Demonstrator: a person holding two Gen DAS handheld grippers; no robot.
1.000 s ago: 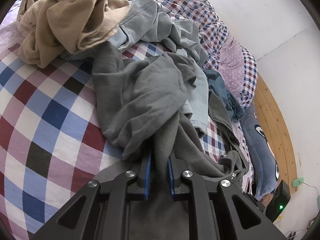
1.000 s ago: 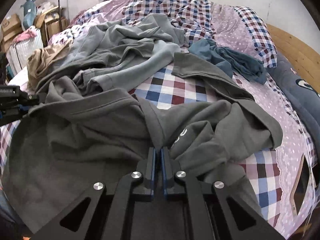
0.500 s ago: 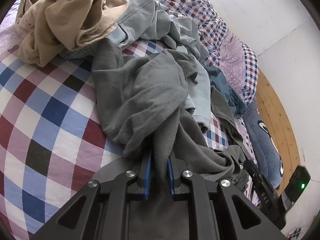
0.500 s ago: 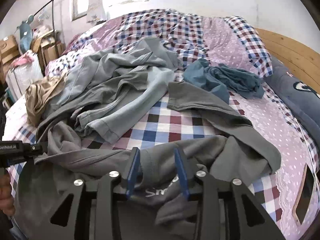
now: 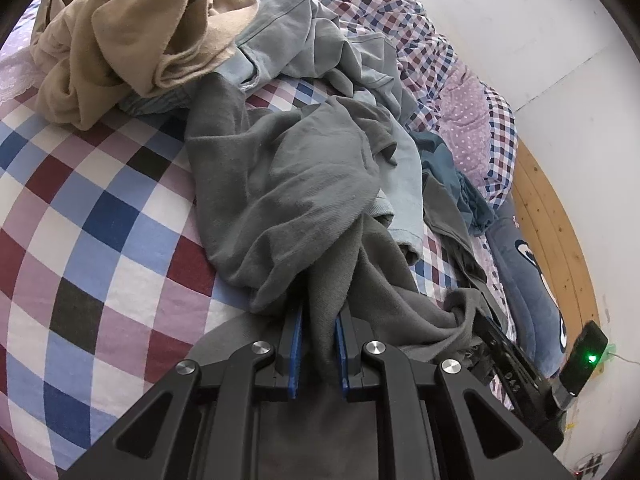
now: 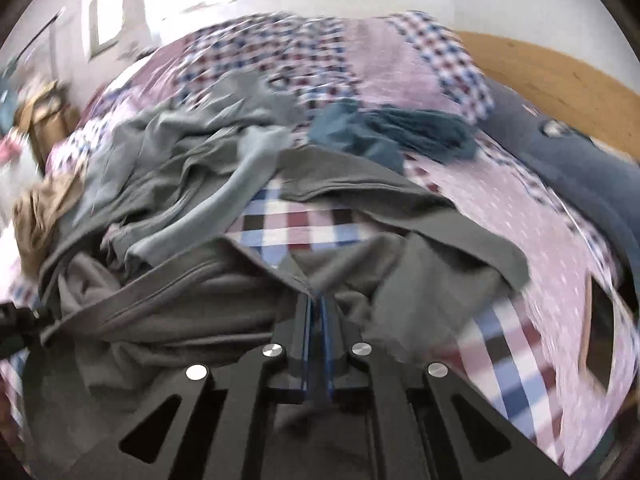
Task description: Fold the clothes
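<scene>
**Both grippers clamped on one dark grey garment**

Fingers of the left gripper are clenched on a thick bunch of the dark grey garment, the cloth filling the gap between the blue pads. From there the fabric spreads up and away over the checked bedspread in rumpled folds.

In the right wrist view, which is blurred, the right gripper has its jaws pressed almost together on a thin edge of the same dark grey garment, which stretches leftward to the other gripper at the frame's left edge. A sleeve-like flap runs off to the right.

Behind the garment lies a light grey-blue garment, partly under it. A crumpled tan garment sits at the far left of the bed, touching the grey-blue one. A teal garment lies further back near the purple dotted quilt. A dark blue pillow rests against the wooden headboard.
</scene>
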